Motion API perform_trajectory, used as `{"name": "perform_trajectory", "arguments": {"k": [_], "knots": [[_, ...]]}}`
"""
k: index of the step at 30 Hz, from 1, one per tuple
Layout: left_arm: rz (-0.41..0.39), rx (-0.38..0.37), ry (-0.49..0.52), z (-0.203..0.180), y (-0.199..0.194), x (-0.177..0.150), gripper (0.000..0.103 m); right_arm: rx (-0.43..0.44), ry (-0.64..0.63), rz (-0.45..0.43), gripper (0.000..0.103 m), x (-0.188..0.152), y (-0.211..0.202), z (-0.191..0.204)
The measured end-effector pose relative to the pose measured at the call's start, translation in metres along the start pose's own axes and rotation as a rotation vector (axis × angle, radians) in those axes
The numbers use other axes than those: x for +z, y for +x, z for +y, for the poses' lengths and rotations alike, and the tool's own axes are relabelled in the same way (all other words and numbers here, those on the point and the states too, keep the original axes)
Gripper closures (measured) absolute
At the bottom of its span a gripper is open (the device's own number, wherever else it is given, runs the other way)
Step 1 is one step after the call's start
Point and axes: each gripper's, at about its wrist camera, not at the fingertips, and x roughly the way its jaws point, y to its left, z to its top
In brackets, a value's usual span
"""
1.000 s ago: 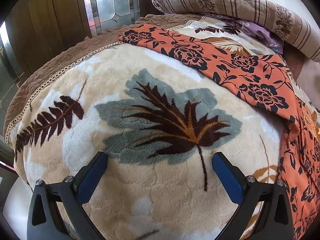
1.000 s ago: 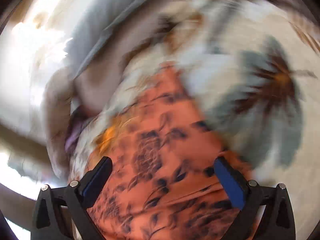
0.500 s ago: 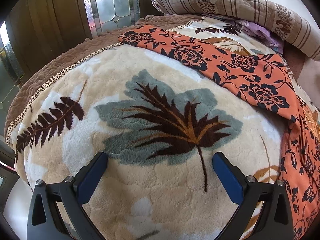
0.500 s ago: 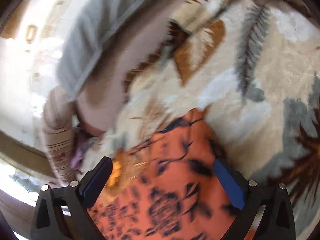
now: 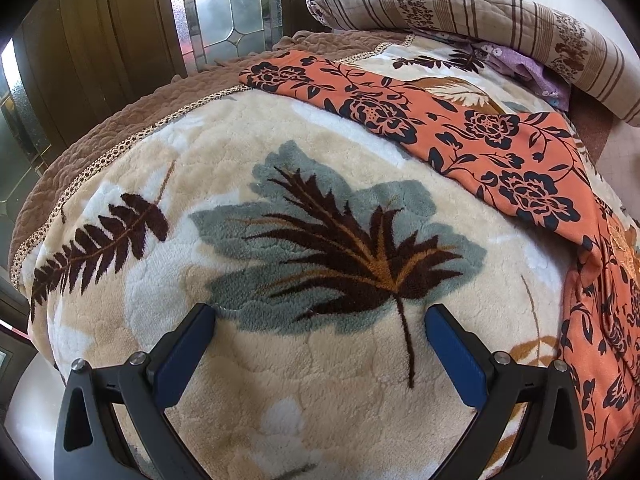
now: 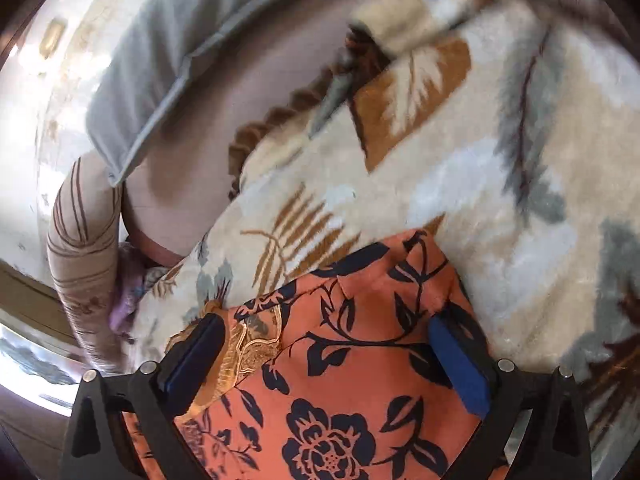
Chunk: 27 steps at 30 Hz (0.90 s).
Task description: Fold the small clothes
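Where fingers (image 6: pixel 456 356) gape — garment (image 6: pixel 340 380) edge

one orange floral garment (image 5: pixel 500 148), one plush leaf-print blanket (image 5: pixel 280 200), one striped rolled quilt (image 5: pixel 480 12), one purple cloth (image 5: pixel 520 68), one grey pillow (image 6: pixel 168 52), two grippers: left (image 5: pixel 320 344), right (image 6: pixel 326 354)

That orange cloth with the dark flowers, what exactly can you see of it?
The orange garment printed with dark navy flowers and vines looks thin and woven. It lies unfolded, stretched across the fluffy cream leaf-patterned blanket, creased near one end. A gold embroidered patch sits at an edge. The open right gripper straddles that end.
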Motion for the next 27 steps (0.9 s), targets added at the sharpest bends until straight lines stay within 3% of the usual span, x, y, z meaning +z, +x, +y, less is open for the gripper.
{"name": "perform_trajectory", "arguments": {"k": [2, 4, 7, 11, 15, 19, 23, 27], "knots": [[0.002, -0.007, -0.004, 0.001, -0.001, 0.000, 0.000, 0.023, -0.067, -0.026, 0.000, -0.015, -0.023, 0.018], [0.005, -0.025, -0.014, 0.003, -0.003, 0.000, 0.000, 0.046, -0.183, -0.038, 0.000, -0.051, -0.050, 0.042], [0.001, -0.079, -0.057, 0.010, -0.009, 0.001, 0.000, 0.077, -0.355, -0.023, 0.000, -0.126, -0.083, 0.064], [-0.007, -0.252, -0.143, 0.025, -0.020, 0.002, 0.000, 0.031, -0.533, -0.050, 0.000, -0.224, -0.106, 0.078], [-0.004, -0.389, -0.197, 0.038, -0.028, 0.003, 0.000, -0.078, -0.630, -0.095, 0.000, -0.278, -0.108, 0.086], [0.000, -0.480, -0.257, 0.052, -0.032, 0.006, 0.000, -0.100, -0.686, -0.123, 0.000, -0.286, -0.104, 0.092], [0.032, -0.609, -0.339, 0.064, -0.029, 0.030, 0.000, -0.129, -0.693, -0.154, 0.000, -0.289, -0.100, 0.086], [-0.008, -0.616, -0.368, 0.072, -0.020, 0.081, 0.000, -0.115, -0.623, -0.091, 0.000, -0.279, -0.090, 0.074]]}}
